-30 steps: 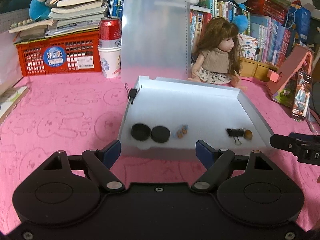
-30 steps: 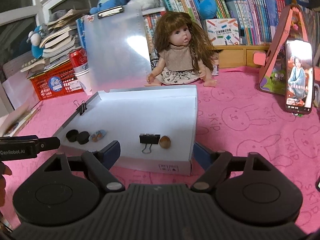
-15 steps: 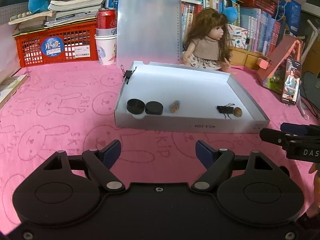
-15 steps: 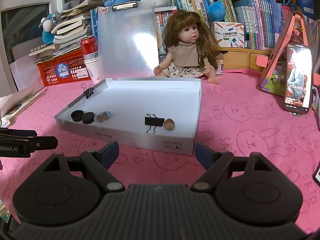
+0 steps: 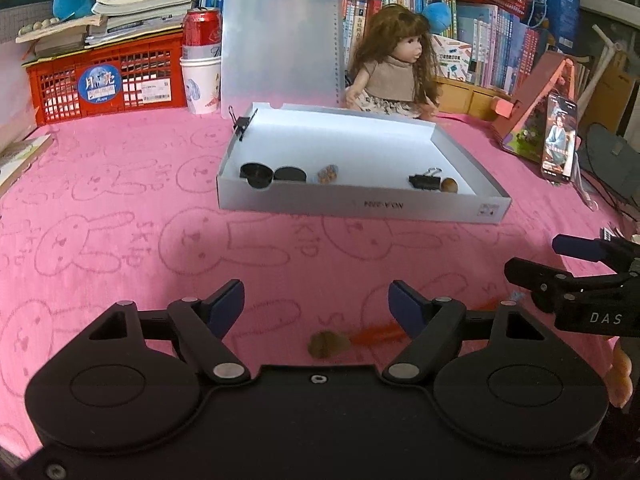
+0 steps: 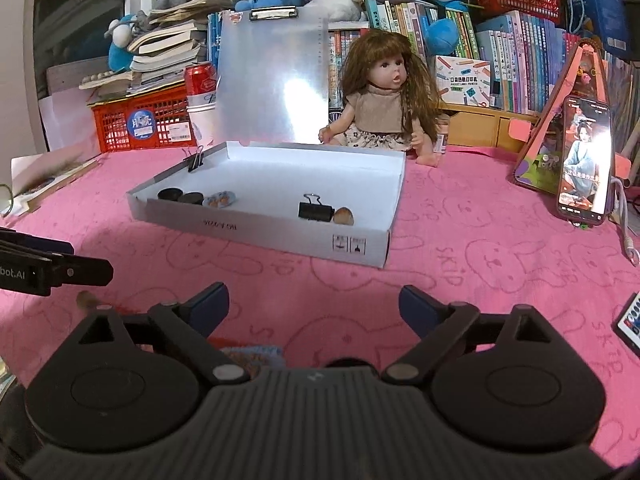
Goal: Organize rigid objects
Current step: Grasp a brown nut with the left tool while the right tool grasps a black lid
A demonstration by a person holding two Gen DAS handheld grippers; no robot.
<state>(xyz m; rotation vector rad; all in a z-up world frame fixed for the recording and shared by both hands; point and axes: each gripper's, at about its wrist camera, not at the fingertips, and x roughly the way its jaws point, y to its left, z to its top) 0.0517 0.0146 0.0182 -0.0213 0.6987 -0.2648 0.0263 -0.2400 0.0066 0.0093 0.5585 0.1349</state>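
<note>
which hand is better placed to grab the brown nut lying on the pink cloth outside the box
Left. The brown nut lies just ahead of the left tongs, almost centred between the closing, empty jaws. From the right tongs, whose empty jaws are opening, it sits far off to the side.

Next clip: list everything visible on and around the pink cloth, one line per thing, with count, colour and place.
box: 1, white, mid-cloth
caps: 2, black, box front left
binder clips: 2, black; one inside box front right, one on its left wall
nut: 1, brown, beside inside clip
small patterned piece: 1, blue-orange, right of caps
loose nut: 1, brown, on cloth near camera
doll: 1, brown hair, behind box
clipboard: 1, clear, upright behind box
can: 1, red, on white cup
crate: 1, red, back left
phone: 1, lit, right
cloth: 1, pink
left hand-held gripper: closing, nothing between
right hand-held gripper: opening, empty
</note>
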